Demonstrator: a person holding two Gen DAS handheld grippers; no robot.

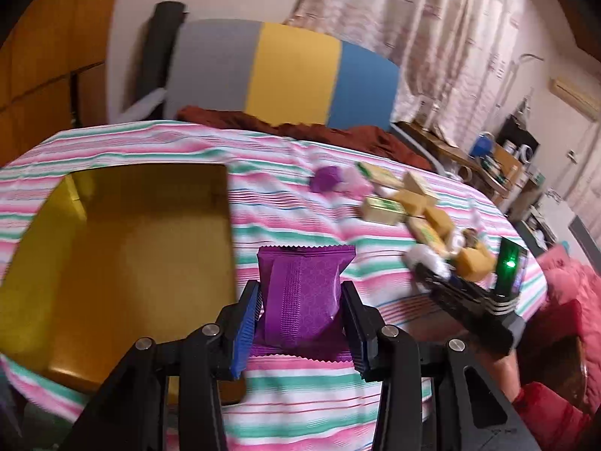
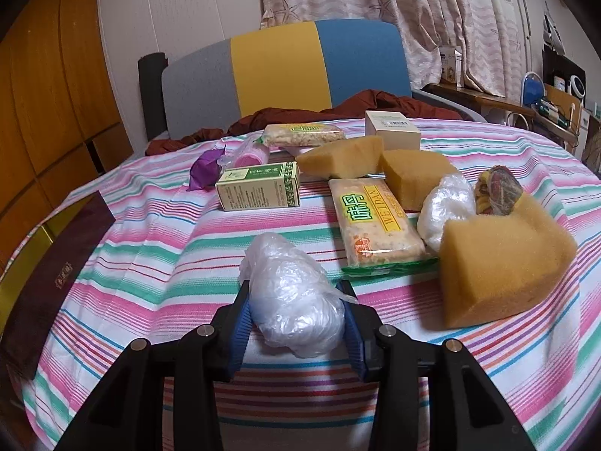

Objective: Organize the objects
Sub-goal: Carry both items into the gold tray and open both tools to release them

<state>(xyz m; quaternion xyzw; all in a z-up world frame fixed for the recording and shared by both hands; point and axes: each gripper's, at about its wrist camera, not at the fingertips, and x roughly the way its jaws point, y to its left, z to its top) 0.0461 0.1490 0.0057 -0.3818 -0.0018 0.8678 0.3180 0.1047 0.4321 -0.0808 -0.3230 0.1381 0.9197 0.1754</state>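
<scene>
My left gripper is shut on a purple foil packet, held above the striped tablecloth just right of an open gold box. My right gripper is shut on a white plastic-wrapped bundle low over the cloth; it also shows at the right of the left wrist view. Ahead of it lie a WEIDAN cracker pack, a green carton, several yellow sponges, a second plastic bundle and a purple packet.
A dark red box lid lies at the table's left edge. A white carton, another cracker pack and a pink roll sit further back. A grey-yellow-blue chair with brown cloth stands behind the table.
</scene>
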